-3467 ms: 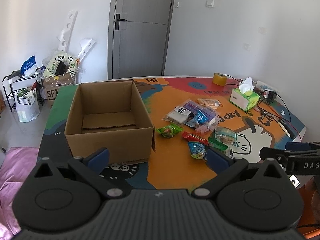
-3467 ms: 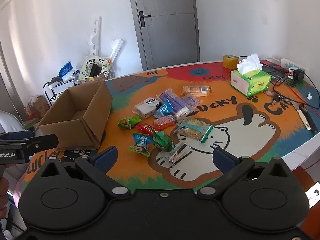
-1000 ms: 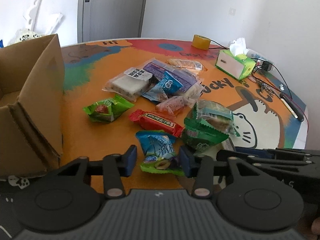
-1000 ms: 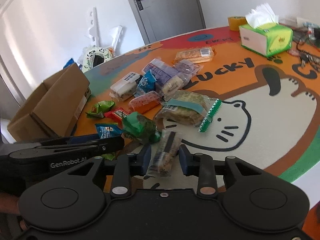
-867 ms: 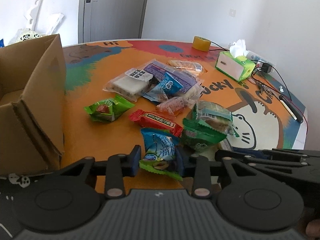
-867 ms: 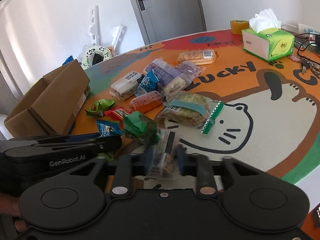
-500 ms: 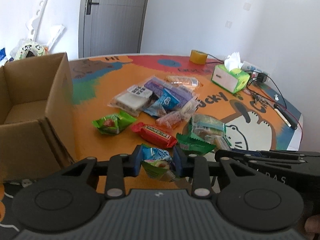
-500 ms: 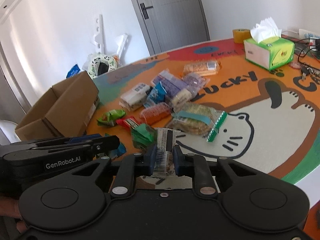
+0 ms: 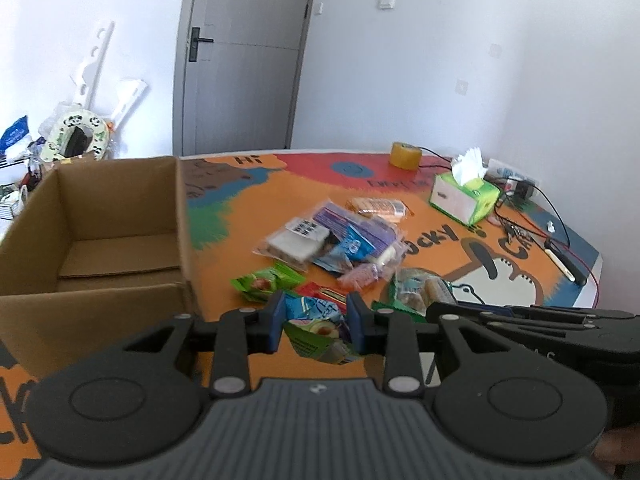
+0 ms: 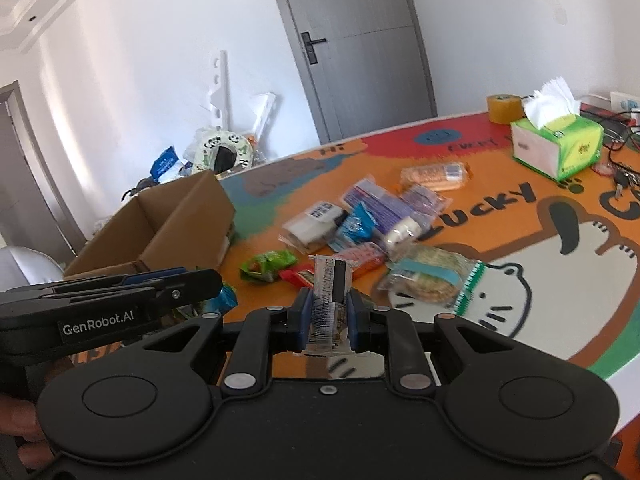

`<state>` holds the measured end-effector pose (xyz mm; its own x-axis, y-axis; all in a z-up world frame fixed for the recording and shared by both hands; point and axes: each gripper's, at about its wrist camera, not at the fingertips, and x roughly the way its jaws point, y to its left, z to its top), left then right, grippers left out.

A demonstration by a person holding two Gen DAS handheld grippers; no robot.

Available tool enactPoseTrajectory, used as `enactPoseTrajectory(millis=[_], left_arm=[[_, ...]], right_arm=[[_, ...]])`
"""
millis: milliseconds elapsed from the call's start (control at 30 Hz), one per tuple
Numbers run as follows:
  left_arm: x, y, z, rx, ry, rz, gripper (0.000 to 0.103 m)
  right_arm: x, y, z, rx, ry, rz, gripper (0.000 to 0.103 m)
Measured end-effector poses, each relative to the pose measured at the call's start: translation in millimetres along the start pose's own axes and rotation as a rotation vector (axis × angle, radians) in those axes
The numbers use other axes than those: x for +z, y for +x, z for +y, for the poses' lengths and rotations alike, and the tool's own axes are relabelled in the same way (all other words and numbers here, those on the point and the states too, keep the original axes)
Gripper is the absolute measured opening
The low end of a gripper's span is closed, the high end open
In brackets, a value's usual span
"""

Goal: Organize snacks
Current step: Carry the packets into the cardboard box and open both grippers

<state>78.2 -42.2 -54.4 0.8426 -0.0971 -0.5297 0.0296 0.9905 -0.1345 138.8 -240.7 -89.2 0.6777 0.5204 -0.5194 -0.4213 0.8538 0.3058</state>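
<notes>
My left gripper (image 9: 316, 322) is shut on a blue-and-green snack packet (image 9: 316, 326) and holds it above the table, right of the open cardboard box (image 9: 92, 236). My right gripper (image 10: 329, 316) is shut on a clear-wrapped snack bar (image 10: 330, 300), lifted off the table. Several snack packets (image 9: 340, 240) lie in a pile on the orange cartoon table mat (image 9: 224, 260). The same pile (image 10: 372, 216) and the box (image 10: 168, 224) show in the right wrist view. The left gripper's body (image 10: 108, 300) shows at the left there.
A green tissue box (image 9: 464, 196) and a yellow tape roll (image 9: 406, 160) stand at the far right of the table. Cables and a pen (image 9: 560, 252) lie near the right edge. Clutter (image 9: 76, 140) sits on the floor behind the box, by a grey door.
Both grippers closed on their snacks, lifted them off the table and drew back. The box has come further into the left wrist view.
</notes>
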Motion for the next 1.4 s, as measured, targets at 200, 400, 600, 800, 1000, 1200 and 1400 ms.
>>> enactPoseTrajectory(millis=[200,400,600,800,1000,1200,1400], left_arm=[[5.8,-15.5,13.2,0.026,-0.017,-0.039,0.032],[14.9,-29.3,31.4,0.060,-0.037,-0.081,0.032],[25.7,-39.9,51.6,0.083,-0.060,-0.122,0.032],[30.8,-40.7,73.3,0.117,-0.082,-0.131,0.032],[33.3,-38.9,96.2,0.147,-0.107,-0.136,0.032],[33.4,-29.1,112.3,0.159,-0.129,-0.120,0.032],[36.6,-18.8,125.2,0.173,-0.153,-0.105,0.032]], right_arm=[[7.8,-0.6,19.2,0.021,-0.027,-0.019,0.020],[18.8,3.8,38.8,0.053,-0.051,-0.040,0.020],[27.7,14.5,57.8,0.081,-0.084,-0.045,0.020],[37.4,24.7,77.8,0.103,-0.126,-0.067,0.020],[43.8,38.6,96.6,0.130,-0.150,-0.062,0.020],[47.0,54.4,110.4,0.154,-0.159,-0.051,0.020],[53.0,70.0,120.7,0.183,-0.160,-0.043,0.020]])
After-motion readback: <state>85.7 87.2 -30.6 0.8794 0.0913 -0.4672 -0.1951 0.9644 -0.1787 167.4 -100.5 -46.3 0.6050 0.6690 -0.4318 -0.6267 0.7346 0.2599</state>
